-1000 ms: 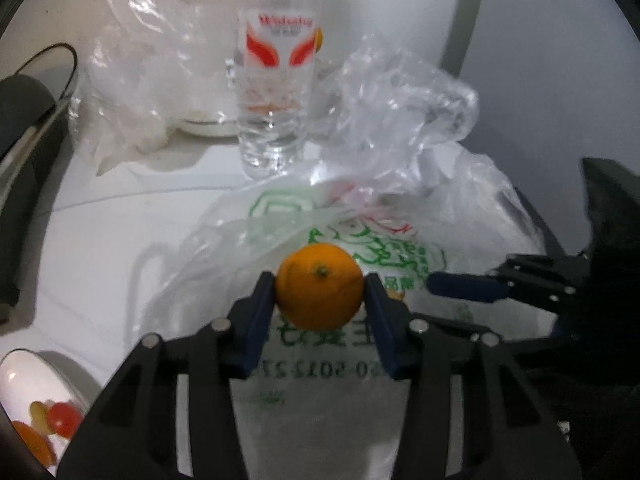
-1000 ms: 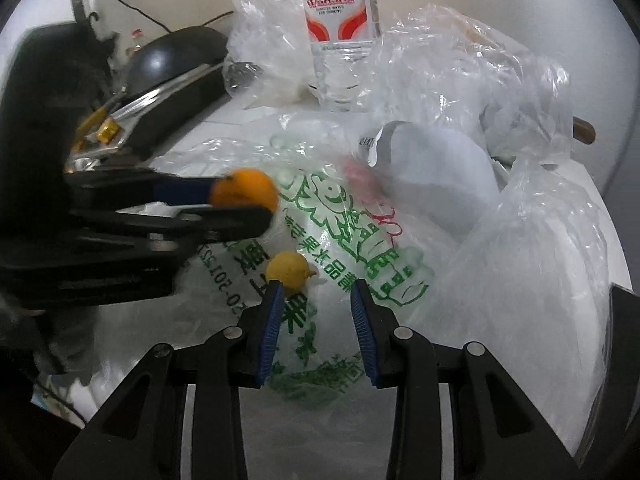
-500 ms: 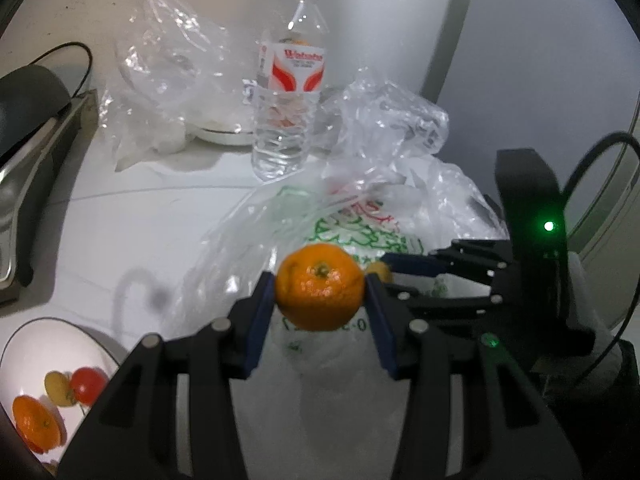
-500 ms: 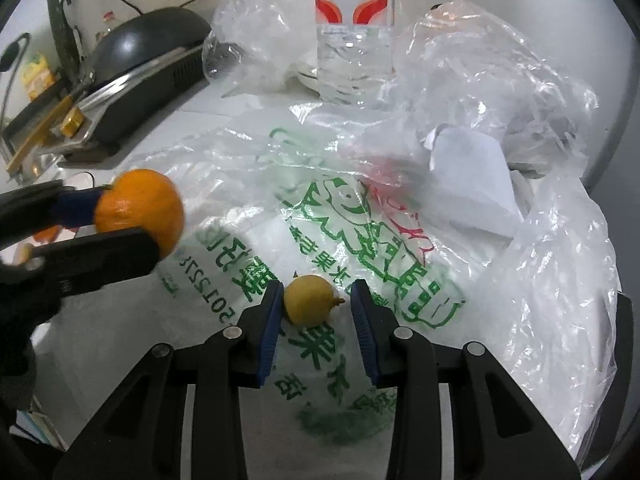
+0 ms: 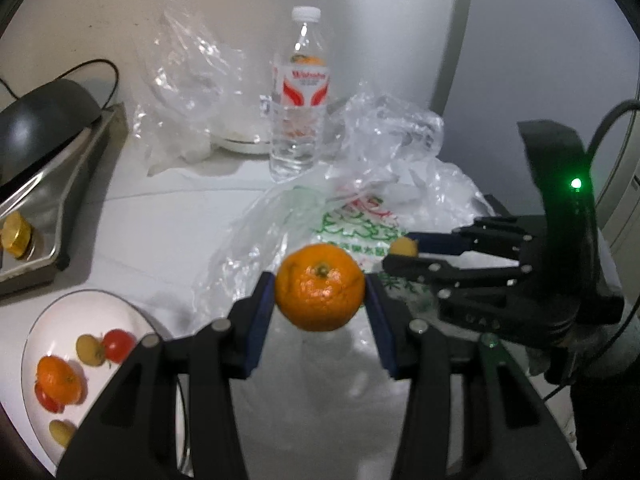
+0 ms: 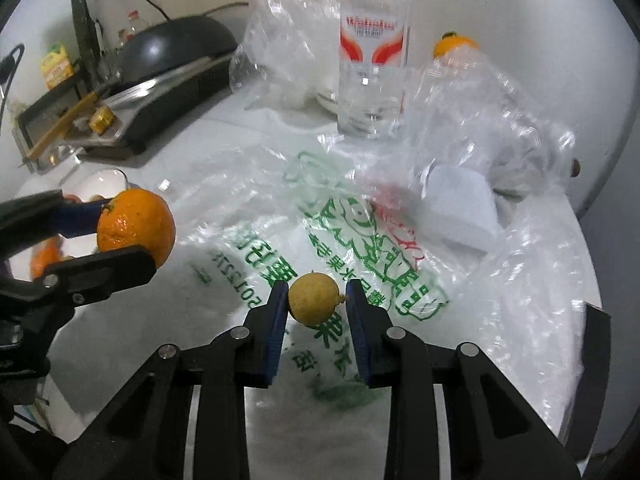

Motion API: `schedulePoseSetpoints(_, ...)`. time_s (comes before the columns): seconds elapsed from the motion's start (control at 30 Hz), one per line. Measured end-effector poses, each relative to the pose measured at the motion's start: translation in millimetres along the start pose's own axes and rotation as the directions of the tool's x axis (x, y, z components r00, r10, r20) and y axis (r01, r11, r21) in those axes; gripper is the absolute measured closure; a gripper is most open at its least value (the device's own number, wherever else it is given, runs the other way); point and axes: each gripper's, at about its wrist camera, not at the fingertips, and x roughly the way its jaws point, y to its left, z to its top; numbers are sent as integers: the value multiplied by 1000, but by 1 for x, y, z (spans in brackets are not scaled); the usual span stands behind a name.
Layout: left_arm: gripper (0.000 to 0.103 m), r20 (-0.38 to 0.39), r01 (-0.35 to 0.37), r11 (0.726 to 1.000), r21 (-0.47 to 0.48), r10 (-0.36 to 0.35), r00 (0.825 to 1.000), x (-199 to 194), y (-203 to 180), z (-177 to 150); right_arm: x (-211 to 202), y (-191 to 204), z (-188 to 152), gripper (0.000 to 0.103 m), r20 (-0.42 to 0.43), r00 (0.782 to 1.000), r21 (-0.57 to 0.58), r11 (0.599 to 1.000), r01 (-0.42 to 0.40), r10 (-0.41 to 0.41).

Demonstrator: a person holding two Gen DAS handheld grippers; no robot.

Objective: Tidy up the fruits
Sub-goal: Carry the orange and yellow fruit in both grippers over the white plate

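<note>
Orange and round, a mandarin [image 5: 320, 286] was held off the table [image 5: 160, 216] between the pads of the left tongs [image 5: 320, 300], its stem end turned toward the camera. A small yellow fruit [image 6: 314, 298] was clamped in the right tongs [image 6: 316, 308], whose jaws had just been closing on it, above the printed plastic bag [image 6: 360, 216]. The white plate [image 5: 52, 320], already loaded with an orange, a tomato and small yellow fruits, was seen low and to the left of the left tongs, well apart from the bag. The left tongs were judged nearer to the plate, so a swing left and down was judged to be what the mandarin's delivery called for; the right tongs would have to cross farther.
</note>
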Motion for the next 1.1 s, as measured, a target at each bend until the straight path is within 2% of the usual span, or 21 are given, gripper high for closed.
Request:
schedulePoseSetpoints(0.23, 57, 40, -15, 1000, 9, 15, 999, -28, -5, -3, -32, 13, 1, 72, 53, 998, -16, 1000, -17, 18)
schedulePoseSetpoints(0.6, 57, 86, -41, 999, -2, 41, 995, -56, -2, -10, -51, 36, 8, 72, 105, 993, -49, 998, -46, 51)
schedulePoseSetpoints(1.1, 57, 117, -64, 997, -41, 68, 991, -85, 26, -24, -48, 73, 17, 72, 100, 992, -91, 993, -73, 82)
